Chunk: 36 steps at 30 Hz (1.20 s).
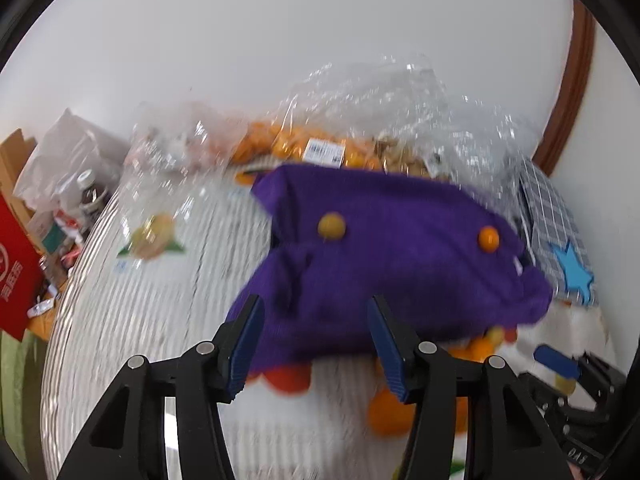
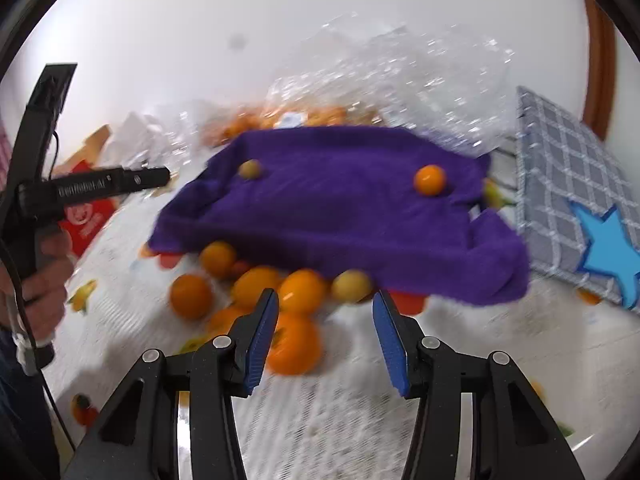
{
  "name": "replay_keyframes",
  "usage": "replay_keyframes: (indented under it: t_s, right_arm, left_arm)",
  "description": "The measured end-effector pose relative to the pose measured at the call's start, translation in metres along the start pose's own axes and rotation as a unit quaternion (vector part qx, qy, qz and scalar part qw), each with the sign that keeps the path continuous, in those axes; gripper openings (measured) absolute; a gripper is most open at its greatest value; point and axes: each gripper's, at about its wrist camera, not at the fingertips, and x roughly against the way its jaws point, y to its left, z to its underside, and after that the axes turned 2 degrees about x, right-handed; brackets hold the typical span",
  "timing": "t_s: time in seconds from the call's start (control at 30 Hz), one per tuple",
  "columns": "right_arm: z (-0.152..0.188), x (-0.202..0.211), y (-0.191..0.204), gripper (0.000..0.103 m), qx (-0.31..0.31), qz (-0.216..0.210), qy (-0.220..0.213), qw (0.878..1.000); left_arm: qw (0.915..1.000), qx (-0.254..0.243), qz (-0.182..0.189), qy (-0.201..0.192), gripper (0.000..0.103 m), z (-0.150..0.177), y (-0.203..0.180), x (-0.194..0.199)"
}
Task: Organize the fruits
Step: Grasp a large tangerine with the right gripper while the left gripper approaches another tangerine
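Left hand-held gripper hovers with blue pads apart and nothing between them, just before a purple towel. Right hand-held gripper is likewise released, over a cluster of oranges at the towel's near edge (motion blur softens everything). 2 small fruits, a yellowish one and an orange one, sit atop the towel on the white-covered bench.
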Motion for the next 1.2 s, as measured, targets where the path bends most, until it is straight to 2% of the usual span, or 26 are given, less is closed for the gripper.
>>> replay_keyframes:
  t_s: [0.07,0.2,0.37,0.4,0.43,0.5,0.73,0.8,0.9,1.1,1.17,1.2]
  right_arm:
    - [0.008,-0.005,0.007,0.05,0.005,-0.015,0.013,1.0]
    - [0.022,-0.011,0.016,0.05,0.017,-0.017,0.028,0.999]
    - [0.026,-0.025,0.014,0.05,0.013,-0.022,0.039,0.999]
    - [0.025,-0.027,0.014,0.048,0.012,-0.027,0.04,0.999]
    - [0.024,-0.03,0.012,0.042,0.011,-0.03,0.041,0.999]
    - [0.025,-0.03,0.009,0.042,0.007,-0.039,0.039,0.998]
    - [0.033,-0.001,-0.016,0.042,0.012,0.022,0.014,1.0]
    - [0.036,0.002,-0.028,0.042,0.005,0.043,0.018,0.999]
    - [0.041,0.0,-0.038,0.043,-0.008,0.04,0.029,0.999]
    - [0.044,-0.004,-0.041,0.043,-0.014,0.039,0.023,0.999]
    - [0.045,-0.005,-0.039,0.042,-0.013,0.041,0.027,0.999]
    - [0.045,-0.004,-0.039,0.042,-0.013,0.042,0.023,0.999]
  left_arm:
    - [1.0,-0.002,-0.005,0.002,0.053,0.014,0.005,0.005]
    - [0.9999,0.007,-0.006,0.013,0.053,0.036,0.015,0.01]
    - [0.9996,0.017,-0.002,0.023,0.053,0.048,0.016,0.009]
    - [0.9995,0.017,-0.001,0.026,0.053,0.049,0.015,0.008]
    - [0.9995,0.016,0.001,0.027,0.053,0.05,0.013,0.008]
    - [0.9996,0.01,0.005,0.027,0.053,0.051,0.009,0.008]
    - [0.9971,-0.009,0.065,0.039,0.053,0.06,-0.018,-0.003]
    - [0.9971,-0.017,0.06,0.045,0.053,0.062,-0.027,-0.009]
    - [0.9967,-0.021,0.058,0.053,0.053,0.067,-0.035,-0.018]
    - [0.9969,-0.026,0.055,0.051,0.053,0.07,-0.042,-0.024]
    - [0.9969,-0.037,0.052,0.046,0.044,0.074,-0.044,-0.026]
    - [0.9963,-0.041,0.062,0.042,0.038,0.076,-0.045,-0.025]
